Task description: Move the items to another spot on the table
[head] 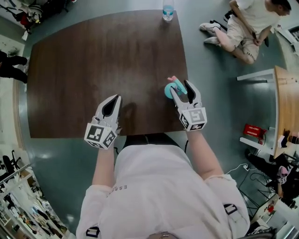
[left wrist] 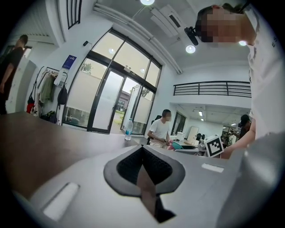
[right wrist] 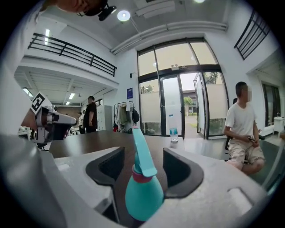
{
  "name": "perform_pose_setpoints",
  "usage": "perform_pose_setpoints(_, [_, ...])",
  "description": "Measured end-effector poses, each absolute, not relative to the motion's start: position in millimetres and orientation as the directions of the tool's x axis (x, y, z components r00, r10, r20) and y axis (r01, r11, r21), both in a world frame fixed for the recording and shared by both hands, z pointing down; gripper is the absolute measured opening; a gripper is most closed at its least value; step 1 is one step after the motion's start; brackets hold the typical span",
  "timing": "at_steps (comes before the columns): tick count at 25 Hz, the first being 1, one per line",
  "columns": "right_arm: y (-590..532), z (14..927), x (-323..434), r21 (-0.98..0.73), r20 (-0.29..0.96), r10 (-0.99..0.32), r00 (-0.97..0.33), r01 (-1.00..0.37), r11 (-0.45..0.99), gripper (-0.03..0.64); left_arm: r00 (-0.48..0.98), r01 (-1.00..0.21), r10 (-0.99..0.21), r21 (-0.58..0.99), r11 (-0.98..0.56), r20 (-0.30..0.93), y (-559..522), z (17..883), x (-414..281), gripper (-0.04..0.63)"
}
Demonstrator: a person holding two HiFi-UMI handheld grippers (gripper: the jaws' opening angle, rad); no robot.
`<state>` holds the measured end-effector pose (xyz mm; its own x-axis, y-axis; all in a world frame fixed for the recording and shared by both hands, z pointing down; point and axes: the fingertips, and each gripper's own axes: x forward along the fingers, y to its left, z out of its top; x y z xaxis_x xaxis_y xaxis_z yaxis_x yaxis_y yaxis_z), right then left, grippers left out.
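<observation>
A teal spray bottle [head: 171, 90] with a pink collar stands near the right edge of the dark wooden table [head: 93, 60]. My right gripper [head: 180, 87] reaches around it from the near side. In the right gripper view the bottle [right wrist: 143, 189] sits between the two dark pads [right wrist: 107, 167] with a gap on each side, so the right gripper [right wrist: 142, 156] is open and not pressing on it. My left gripper [head: 113, 99] hovers over the table's near edge, to the left, with its jaws together and nothing in them. The left gripper view shows the left gripper's [left wrist: 143, 149] pads meeting.
A clear water bottle [head: 168, 10] stands at the far edge of the table. A person [head: 247, 28] sits on the floor beyond the far right corner. A lighter desk [head: 285, 107] stands to the right. Bare wood stretches across the table's middle and left.
</observation>
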<state>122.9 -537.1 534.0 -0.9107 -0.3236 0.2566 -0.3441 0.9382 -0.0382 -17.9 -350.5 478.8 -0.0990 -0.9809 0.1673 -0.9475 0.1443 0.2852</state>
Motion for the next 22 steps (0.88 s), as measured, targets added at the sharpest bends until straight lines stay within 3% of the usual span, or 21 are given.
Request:
perform_pose_setpoints(9, [-512.5, 521.1, 158.8, -0.061, 0.267, -0.522, -0.810, -0.555, 0.830, 0.222, 0.063, -0.954, -0.990, 0.299, -0.023, 0.125, -336.8, 470.3, -21.9, 0.015])
perform_pose_setpoints(12, [-493.4, 525.5, 179.4, -0.046, 0.303, -0.600, -0.741, -0.640, 0.767, 0.115, 0.140, -0.949, -0.983, 0.298, -0.100, 0.117, -329.4, 469.5, -19.9, 0.015])
perform_pose_setpoints(13, [-485.8, 526.9, 184.7, -0.042, 0.311, -0.612, -0.727, -0.654, 0.756, 0.032, 0.163, -0.948, -0.980, 0.295, -0.123, 0.116, -328.0, 469.2, -18.0, 0.015])
perform_pose_setpoints(14, [-478.5, 527.2, 188.8, -0.040, 0.316, -0.617, -0.720, -0.660, 0.750, -0.009, 0.182, -0.946, -0.977, 0.292, -0.142, 0.114, -327.3, 468.5, -15.7, 0.015])
perform_pose_setpoints(22, [-411.1, 522.9, 201.5, -0.075, 0.297, -0.590, -0.751, -0.634, 0.769, -0.009, 0.198, -0.946, -0.978, 0.274, -0.171, 0.073, -284.6, 460.1, 3.9, 0.015])
